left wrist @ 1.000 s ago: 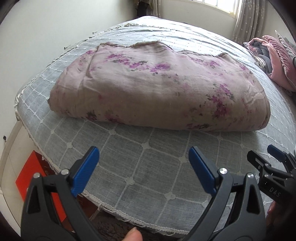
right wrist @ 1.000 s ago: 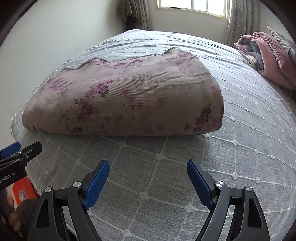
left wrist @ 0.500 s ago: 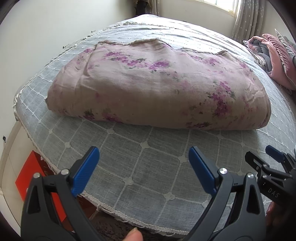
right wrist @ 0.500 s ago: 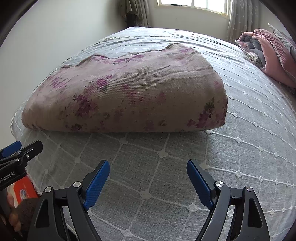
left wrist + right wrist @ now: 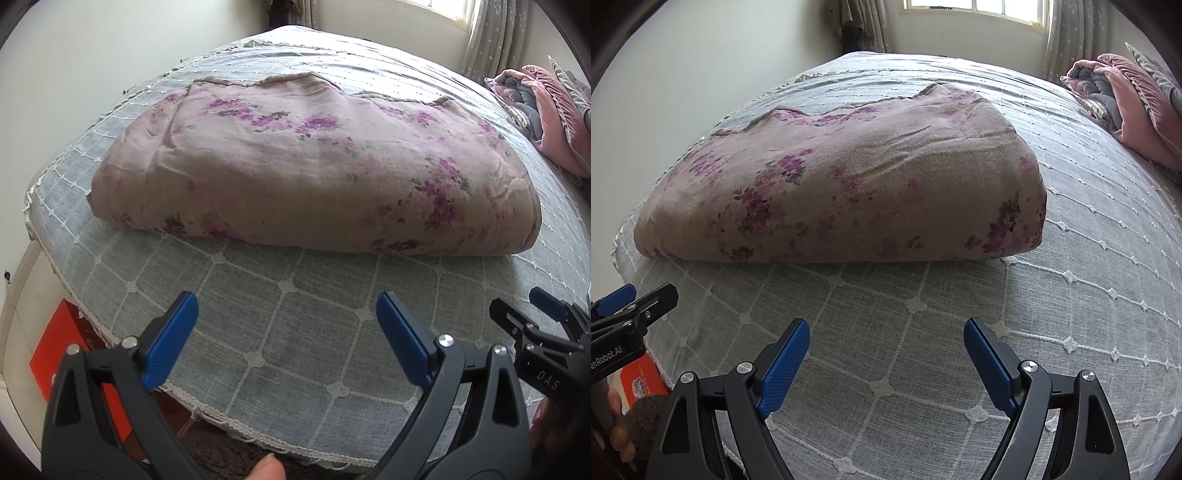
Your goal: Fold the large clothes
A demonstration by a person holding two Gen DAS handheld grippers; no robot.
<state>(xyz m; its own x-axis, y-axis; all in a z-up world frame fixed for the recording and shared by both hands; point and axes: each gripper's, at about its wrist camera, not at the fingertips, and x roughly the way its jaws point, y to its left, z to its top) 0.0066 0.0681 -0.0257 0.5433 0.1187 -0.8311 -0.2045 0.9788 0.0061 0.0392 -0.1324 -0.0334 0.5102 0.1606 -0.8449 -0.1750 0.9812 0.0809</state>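
A large beige quilt with purple flowers (image 5: 314,170) lies folded on the grey checked bedspread (image 5: 288,325); it also shows in the right wrist view (image 5: 849,188). My left gripper (image 5: 288,314) is open and empty, above the bedspread short of the quilt's near folded edge. My right gripper (image 5: 886,343) is open and empty, also short of the near edge, toward the quilt's right end. Each gripper shows at the edge of the other's view: the right gripper (image 5: 532,325) and the left gripper (image 5: 631,302).
Pink and grey bedding (image 5: 546,110) is piled at the bed's far right (image 5: 1123,96). A red box (image 5: 55,354) sits on the floor by the bed's near left corner. A wall runs along the left; a window (image 5: 975,7) is behind the bed.
Both grippers have moved forward toward the quilt, which looks larger and nearer now. Both stay open and empty.
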